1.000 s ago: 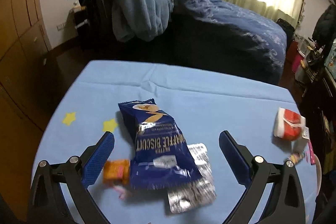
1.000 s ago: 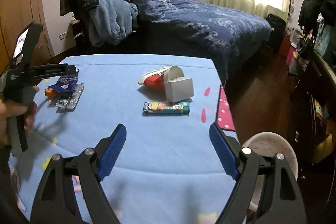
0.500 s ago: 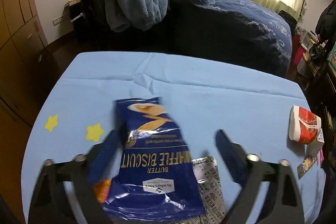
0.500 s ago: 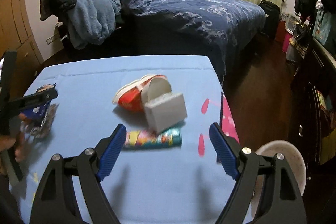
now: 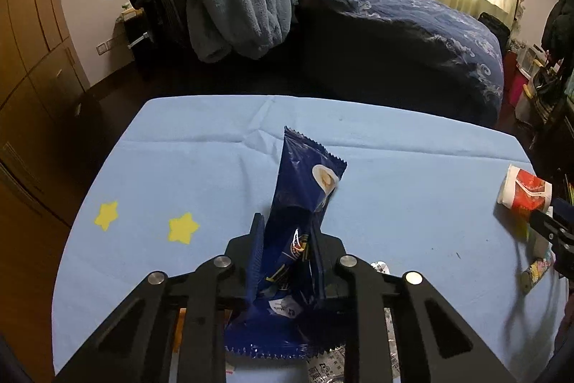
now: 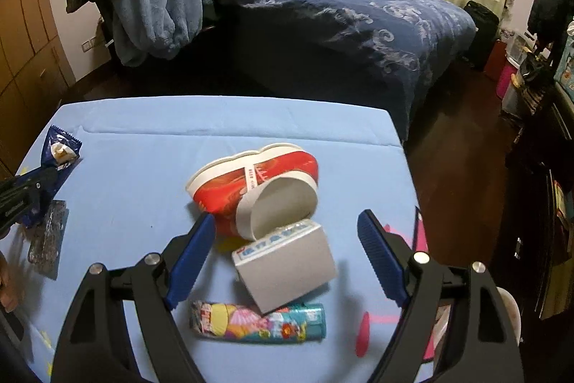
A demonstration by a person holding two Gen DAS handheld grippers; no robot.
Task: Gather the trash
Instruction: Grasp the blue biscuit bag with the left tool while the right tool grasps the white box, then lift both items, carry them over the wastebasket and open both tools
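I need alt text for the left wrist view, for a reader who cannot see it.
The left gripper is shut on a dark blue biscuit wrapper, creased between its fingers, above a light blue tablecloth with yellow stars. A red paper cup lies at the right edge.

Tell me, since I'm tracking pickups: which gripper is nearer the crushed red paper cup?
Right. The right gripper hangs open just in front of the red paper cup; the left gripper is across the table, clamping the blue biscuit wrapper.

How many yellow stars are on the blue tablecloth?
2 in the left wrist view: one star near the cloth's left edge, another star beside it, toward the wrapper. Others may be hidden.
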